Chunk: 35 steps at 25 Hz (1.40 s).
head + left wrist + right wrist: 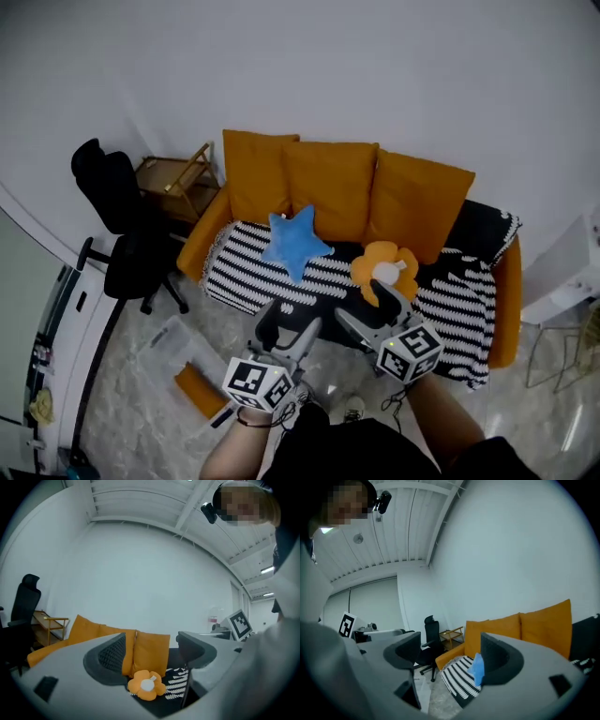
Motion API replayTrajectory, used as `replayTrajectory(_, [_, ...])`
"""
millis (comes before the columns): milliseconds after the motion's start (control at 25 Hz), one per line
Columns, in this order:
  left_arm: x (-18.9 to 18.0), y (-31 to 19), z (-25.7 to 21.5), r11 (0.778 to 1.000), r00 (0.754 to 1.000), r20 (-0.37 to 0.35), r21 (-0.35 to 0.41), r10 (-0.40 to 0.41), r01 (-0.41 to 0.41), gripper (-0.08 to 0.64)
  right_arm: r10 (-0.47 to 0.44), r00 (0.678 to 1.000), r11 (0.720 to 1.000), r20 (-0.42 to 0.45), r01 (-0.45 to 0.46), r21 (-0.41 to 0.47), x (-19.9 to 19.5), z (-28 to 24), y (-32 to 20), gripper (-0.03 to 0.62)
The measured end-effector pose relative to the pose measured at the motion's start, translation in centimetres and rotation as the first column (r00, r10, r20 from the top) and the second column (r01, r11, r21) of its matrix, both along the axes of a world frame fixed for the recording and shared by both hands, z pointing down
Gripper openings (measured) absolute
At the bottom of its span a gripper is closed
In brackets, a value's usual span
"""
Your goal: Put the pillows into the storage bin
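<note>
Your left gripper: jaws apart, empty.
Your right gripper: jaws wide apart, empty.
Pillows: blue star pillow and orange flower pillow on the sofa's striped blanket.
Storage bin: clear, on the marble floor, near left.
Room: white wall; office chair far left.

Head camera: above my arms, facing steeply down on the sofa a short way ahead. Left tongs camera looks level along its jaws across the sofa front; right tongs camera likewise, angled toward the sofa end beside the office chair. All three share the orange back cushions.
</note>
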<state>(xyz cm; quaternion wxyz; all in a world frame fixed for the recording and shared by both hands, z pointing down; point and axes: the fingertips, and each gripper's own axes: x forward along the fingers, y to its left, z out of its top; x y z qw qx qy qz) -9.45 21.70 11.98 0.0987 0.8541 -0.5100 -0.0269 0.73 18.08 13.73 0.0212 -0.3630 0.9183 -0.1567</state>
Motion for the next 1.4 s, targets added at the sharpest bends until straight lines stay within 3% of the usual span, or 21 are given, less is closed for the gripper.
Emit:
replayTrajectory(280, [6.2, -4.9, 0.7, 0.975, 0.974, -0.034, -0.003, 0.224, -0.224, 0.353, 0.223, 0.974, 0.975, -0.032, -0.223, -0.003, 6.9, 0.4, -2.3, 0.402])
replayTrajectory(600, [7.8, -10.5, 1.7, 0.908, 0.907, -0.061, -0.002, 0.417, -0.418, 0.353, 0.426, 0.902, 0.904, -0.07, -0.427, -0.007, 9.2, 1.1, -5.2, 0.402])
replayTrajectory(1000, [8.4, -14.1, 5.6, 0.854, 0.854, -0.127, -0.072, 0.505, -0.515, 0.353, 0.509, 0.849, 0.852, -0.145, -0.52, -0.055, 9.5, 4.1, -7.0, 0.407])
replayTrajectory(1240, [9.6, -16.0, 8.3, 0.849, 0.858, -0.125, -0.131, 0.498, -0.512, 0.353, 0.518, 0.843, 0.839, -0.142, -0.534, -0.107, 11.3, 6.5, -8.9, 0.407])
replayTrajectory(1400, [11.1, -17.5, 10.2, 0.855, 0.873, -0.11, -0.176, 0.475, -0.487, 0.353, 0.49, 0.863, 0.852, -0.12, -0.504, -0.143, 12.5, 8.3, -11.2, 0.408])
